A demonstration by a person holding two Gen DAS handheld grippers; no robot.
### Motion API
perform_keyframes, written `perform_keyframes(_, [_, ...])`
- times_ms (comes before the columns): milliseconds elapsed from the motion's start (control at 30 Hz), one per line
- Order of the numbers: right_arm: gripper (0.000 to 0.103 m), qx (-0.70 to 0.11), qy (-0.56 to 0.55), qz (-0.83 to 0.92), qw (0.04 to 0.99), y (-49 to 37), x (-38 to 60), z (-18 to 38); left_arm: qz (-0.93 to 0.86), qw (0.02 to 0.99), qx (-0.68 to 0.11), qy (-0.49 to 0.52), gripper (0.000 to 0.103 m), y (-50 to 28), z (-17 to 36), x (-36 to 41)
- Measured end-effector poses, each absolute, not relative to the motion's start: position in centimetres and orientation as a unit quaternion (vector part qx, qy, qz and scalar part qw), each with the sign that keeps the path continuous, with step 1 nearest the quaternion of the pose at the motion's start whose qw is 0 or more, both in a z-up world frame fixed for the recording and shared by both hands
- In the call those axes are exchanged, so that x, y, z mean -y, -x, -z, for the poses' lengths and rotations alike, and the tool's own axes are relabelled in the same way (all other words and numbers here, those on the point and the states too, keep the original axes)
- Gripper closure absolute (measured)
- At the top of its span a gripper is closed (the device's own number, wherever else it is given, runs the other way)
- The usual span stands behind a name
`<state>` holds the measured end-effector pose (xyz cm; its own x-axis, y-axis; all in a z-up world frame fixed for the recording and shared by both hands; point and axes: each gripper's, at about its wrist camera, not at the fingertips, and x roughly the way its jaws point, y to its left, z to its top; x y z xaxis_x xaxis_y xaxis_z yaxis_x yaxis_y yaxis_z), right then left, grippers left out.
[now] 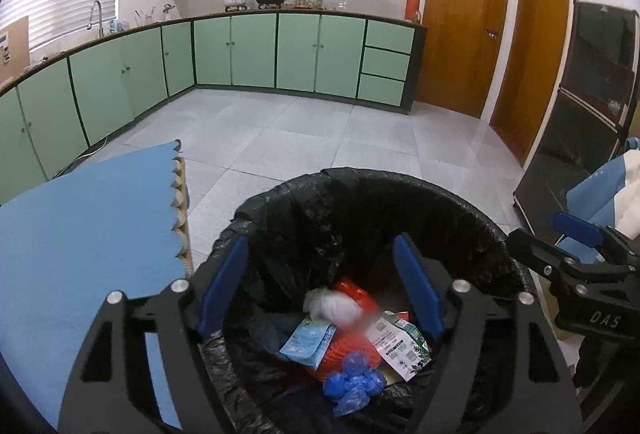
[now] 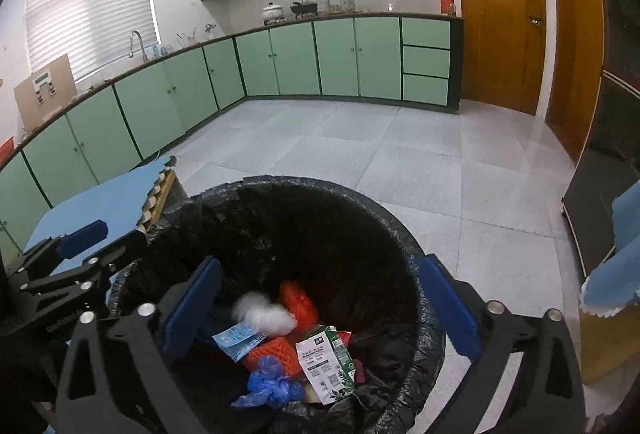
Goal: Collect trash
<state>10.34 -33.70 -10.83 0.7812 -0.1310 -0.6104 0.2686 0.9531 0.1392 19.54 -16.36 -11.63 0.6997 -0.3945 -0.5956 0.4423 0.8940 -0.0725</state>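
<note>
A bin lined with a black bag (image 1: 360, 186) (image 2: 320, 190) stands on the floor under both grippers. Inside lie an orange net bag (image 1: 344, 354) (image 2: 272, 352), a light blue packet (image 1: 306, 342) (image 2: 238, 340), a green-white carton (image 1: 400, 346) (image 2: 326, 364) and crumpled blue plastic (image 1: 352, 384) (image 2: 272, 386). A blurred white tissue wad (image 1: 332, 308) (image 2: 266, 314) is in mid-air above them. My left gripper (image 1: 320, 290) is open and empty over the bin. My right gripper (image 2: 320, 302) is open and empty over it too; it also shows in the left wrist view (image 1: 576, 246).
A table with a blue foam mat (image 1: 80, 234) (image 2: 108, 206) stands left of the bin. Another blue-matted surface (image 2: 616, 274) is at the right, beside a dark cabinet (image 1: 580, 138). Green kitchen cabinets (image 1: 256, 50) line the far walls across a tiled floor (image 1: 320, 130).
</note>
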Motion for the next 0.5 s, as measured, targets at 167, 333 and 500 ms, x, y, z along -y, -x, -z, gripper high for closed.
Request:
perform_keyframes(167, [0.006, -0.311, -0.112, 0.097, 0.939, -9.4, 32.8, 9.4, 0.221, 0.923, -0.312, -0.030, 0.014, -18.6, 10.4, 14.4])
perform_keyframes(333, [0.006, -0.301, -0.108, 0.091, 0.943, -8.3, 31.4, 7.6, 0.212, 0.926, -0.313, -0.024, 0.012, -17.5, 9.2, 12.3])
perform_keyframes(500, [0.006, -0.301, -0.105, 0.078, 0.945, -7.5, 30.0, 6.3, 0.198, 0.931, -0.306, -0.021, 0.009, -16.3, 7.9, 10.1])
